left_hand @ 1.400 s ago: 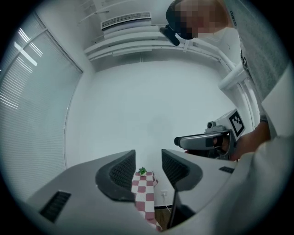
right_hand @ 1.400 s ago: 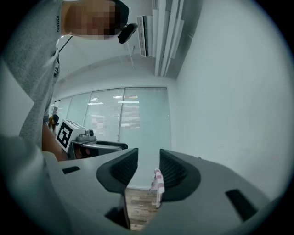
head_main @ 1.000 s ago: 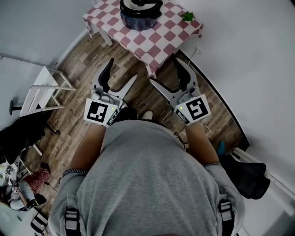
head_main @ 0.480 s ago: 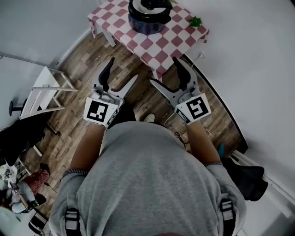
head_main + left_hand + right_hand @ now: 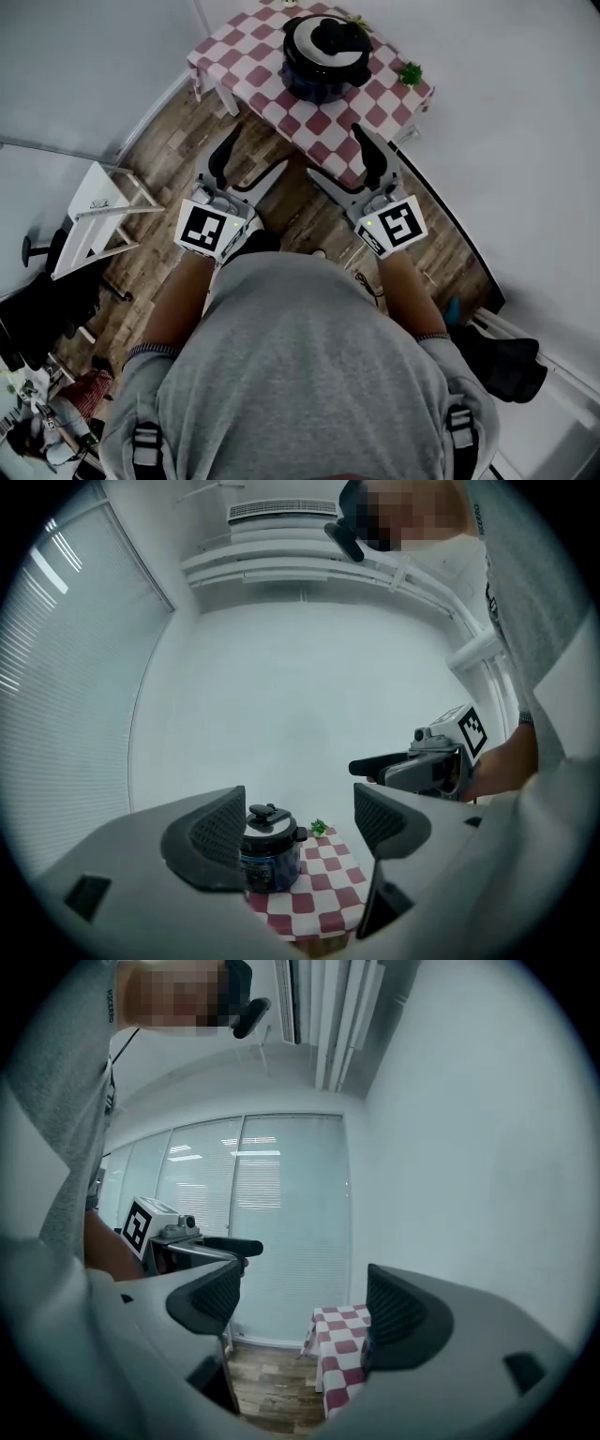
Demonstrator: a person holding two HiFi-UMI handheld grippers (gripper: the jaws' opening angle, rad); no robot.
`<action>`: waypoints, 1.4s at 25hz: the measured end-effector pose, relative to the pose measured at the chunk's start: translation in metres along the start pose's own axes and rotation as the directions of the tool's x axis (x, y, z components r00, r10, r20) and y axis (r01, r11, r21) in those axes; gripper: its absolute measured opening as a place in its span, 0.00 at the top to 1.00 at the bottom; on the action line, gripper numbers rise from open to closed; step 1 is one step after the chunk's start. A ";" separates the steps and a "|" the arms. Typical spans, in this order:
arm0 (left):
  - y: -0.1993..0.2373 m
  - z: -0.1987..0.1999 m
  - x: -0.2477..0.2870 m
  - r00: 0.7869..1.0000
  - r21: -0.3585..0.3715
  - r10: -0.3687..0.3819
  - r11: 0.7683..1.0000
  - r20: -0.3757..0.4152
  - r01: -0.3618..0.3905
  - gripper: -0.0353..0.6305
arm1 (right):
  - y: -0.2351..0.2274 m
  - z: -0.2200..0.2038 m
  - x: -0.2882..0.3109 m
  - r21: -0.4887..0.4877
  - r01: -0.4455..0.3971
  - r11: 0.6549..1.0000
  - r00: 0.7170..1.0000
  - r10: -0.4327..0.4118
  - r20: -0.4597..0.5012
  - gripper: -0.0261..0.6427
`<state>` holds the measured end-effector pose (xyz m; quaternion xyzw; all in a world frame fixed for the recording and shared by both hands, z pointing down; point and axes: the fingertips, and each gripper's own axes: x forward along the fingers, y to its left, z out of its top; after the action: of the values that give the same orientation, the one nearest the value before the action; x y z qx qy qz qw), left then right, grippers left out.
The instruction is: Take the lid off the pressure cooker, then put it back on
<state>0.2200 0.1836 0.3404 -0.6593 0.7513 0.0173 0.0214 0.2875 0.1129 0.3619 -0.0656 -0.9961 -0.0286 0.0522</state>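
Note:
A dark blue pressure cooker (image 5: pixel 322 73) stands on a small table with a red-and-white checked cloth (image 5: pixel 248 49). Its silver lid (image 5: pixel 325 44) with a black handle sits on it. In the left gripper view the pressure cooker (image 5: pixel 270 850) shows between the jaws, far off. My left gripper (image 5: pixel 247 166) is open above the wooden floor, short of the table. My right gripper (image 5: pixel 339 164) is open too, with nothing between its fingers, near the table's front corner. The right gripper view shows only the cloth (image 5: pixel 339 1347), not the cooker.
A small green plant (image 5: pixel 410 73) sits on the table's right corner. A white folding stand (image 5: pixel 101 208) is on the floor at the left. White walls close in behind and to the right of the table. A dark bag (image 5: pixel 502 361) lies at the lower right.
The table and cooker have come nearer and lower in the head view as the person moved towards them. Both grippers stay open, held in front as before.

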 end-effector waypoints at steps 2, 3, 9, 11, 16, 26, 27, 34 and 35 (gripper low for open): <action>0.018 0.000 0.003 1.000 -0.007 -0.025 1.000 -0.006 0.025 0.40 | -0.001 0.004 0.019 0.001 0.015 1.000 1.000 -0.015 -0.002 0.31; 0.026 -0.001 0.004 0.999 -0.011 -0.038 0.999 -0.013 0.038 0.40 | -0.001 0.004 0.028 0.003 0.024 1.000 1.000 -0.024 -0.004 0.33; 0.064 -0.005 0.008 0.993 -0.028 -0.122 0.992 -0.006 0.122 0.40 | -0.003 0.002 0.068 0.030 0.096 0.995 0.995 -0.095 -0.020 0.33; 0.077 -0.006 0.012 0.990 -0.031 -0.142 0.989 -0.001 0.142 0.40 | -0.005 0.001 0.080 0.036 0.118 0.992 0.993 -0.117 -0.027 0.33; 0.100 -0.011 0.023 0.987 -0.043 -0.158 0.986 -0.002 0.158 0.40 | -0.016 -0.005 0.095 0.049 0.153 0.987 0.988 -0.151 -0.040 0.33; 0.130 -0.023 0.097 0.985 -0.040 -0.174 0.984 -0.022 0.173 0.40 | -0.093 -0.017 0.122 0.061 0.179 0.982 0.983 -0.176 -0.045 0.33; 0.134 -0.021 0.108 0.984 -0.037 -0.177 0.984 -0.025 0.176 0.40 | -0.104 -0.016 0.125 0.061 0.183 0.981 0.983 -0.180 -0.044 0.33; 0.140 -0.013 0.182 0.971 -0.013 -0.237 0.972 -0.034 0.237 0.40 | -0.176 -0.011 0.135 0.058 0.207 0.977 0.978 -0.205 -0.042 0.33; 0.140 -0.014 0.191 0.970 -0.012 -0.241 0.970 -0.037 0.241 0.40 | -0.185 -0.012 0.135 0.057 0.208 0.976 0.978 -0.206 -0.044 0.33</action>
<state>0.0567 0.0118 0.3432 -0.7460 0.6659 0.0048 0.0067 0.1308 -0.0535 0.3793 0.0407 -0.9967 -0.0045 0.0700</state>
